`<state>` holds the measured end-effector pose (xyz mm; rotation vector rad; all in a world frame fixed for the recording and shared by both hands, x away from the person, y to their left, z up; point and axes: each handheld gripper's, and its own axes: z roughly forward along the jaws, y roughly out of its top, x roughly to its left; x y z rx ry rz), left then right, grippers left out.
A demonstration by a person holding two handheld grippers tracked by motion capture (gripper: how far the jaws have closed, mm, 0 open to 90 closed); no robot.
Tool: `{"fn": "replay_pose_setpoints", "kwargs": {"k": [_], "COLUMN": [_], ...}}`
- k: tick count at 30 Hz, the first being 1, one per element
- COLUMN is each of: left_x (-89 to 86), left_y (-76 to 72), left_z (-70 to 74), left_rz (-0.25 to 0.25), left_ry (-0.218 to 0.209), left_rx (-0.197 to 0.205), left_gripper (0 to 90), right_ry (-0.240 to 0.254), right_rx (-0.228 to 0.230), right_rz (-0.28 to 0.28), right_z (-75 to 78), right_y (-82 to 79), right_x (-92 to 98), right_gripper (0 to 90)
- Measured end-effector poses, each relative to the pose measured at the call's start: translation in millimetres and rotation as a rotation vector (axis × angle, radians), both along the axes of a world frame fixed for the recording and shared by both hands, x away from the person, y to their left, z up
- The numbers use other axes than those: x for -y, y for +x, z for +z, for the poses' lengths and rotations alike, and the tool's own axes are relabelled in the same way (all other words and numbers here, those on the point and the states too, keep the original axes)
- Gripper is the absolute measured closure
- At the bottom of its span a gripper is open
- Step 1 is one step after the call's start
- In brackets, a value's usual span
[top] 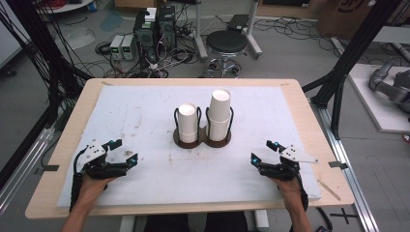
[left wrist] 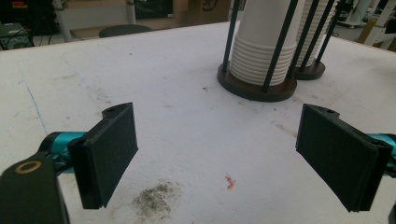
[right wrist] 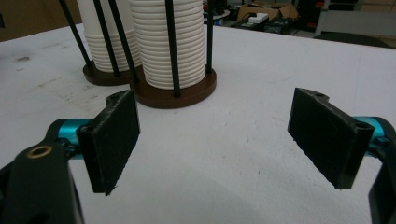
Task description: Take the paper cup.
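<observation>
In the high view, a brown holder [top: 202, 140] with two round bays sits at the middle of the frame on a white mat [top: 145, 111]; the mat covers a wooden table [top: 63, 140]; the left bay carries a short cup stack [top: 187, 122], the right bay a taller cup stack [top: 220, 115], each upright between thin black rods. The left gripper [top: 128, 152] is at lower left, held in a hand [top: 92, 186] that comes up from the bottom edge; its jaws stand apart with nothing between them, and they point right, toward the holder; the short stack lies up and to the right of them, well apart. The right gripper [top: 263, 152] is at lower right, jaws apart too and bare, pointing left; the taller stack lies up and to the left of them, well apart.

In the left gripper view, two black pads [left wrist: 109, 154] rise at lower left and lower right with a wide gap of bare mat between them; a grey smudge [left wrist: 154, 200] and a small orange speck [left wrist: 229, 182] lie in that gap; the holder stands at upper right, beyond the pads and touching neither; one stack in its rods is nearer, the other behind it at the frame's right.

In the right gripper view, the pads [right wrist: 112, 140] again stand wide with only mat between; the holder is at upper left, just past the left pad's tip but clear of it; the nearer stack shows ribbed rims, the other stands behind at left.
</observation>
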<state>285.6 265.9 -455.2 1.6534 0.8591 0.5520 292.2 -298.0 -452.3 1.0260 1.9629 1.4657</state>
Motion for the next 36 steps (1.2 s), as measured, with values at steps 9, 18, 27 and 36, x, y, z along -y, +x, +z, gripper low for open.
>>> {"fn": "replay_pose_setpoints", "kwargs": {"k": [9, 18, 27, 36], "left_x": [0.2, 0.6, 1.4, 1.7], "left_y": [0.5, 0.6, 1.8, 1.8], "left_z": [-0.1, 0.1, 0.2, 0.3], "left_rz": [0.001, -0.002, 0.000, -0.005], "left_ry": [-0.002, 0.003, 0.011, 0.014], "left_rx": [-0.003, -0.006, -0.015, -0.016], "left_gripper": [12.5, 12.5, 12.5, 12.5], "right_ry": [-0.009, -0.017, 0.010, -0.028], "right_rx": [0.002, 0.005, -0.002, 0.033], "right_rz": [0.010, 0.016, 0.039, 0.094], "right_z": [0.1, 0.2, 0.9, 30.6], "right_y": [-0.8, -0.4, 1.2, 1.9], "right_x": [-1.1, -1.4, 1.1, 1.5], "right_gripper": [17.3, 17.3, 17.3, 17.3]}}
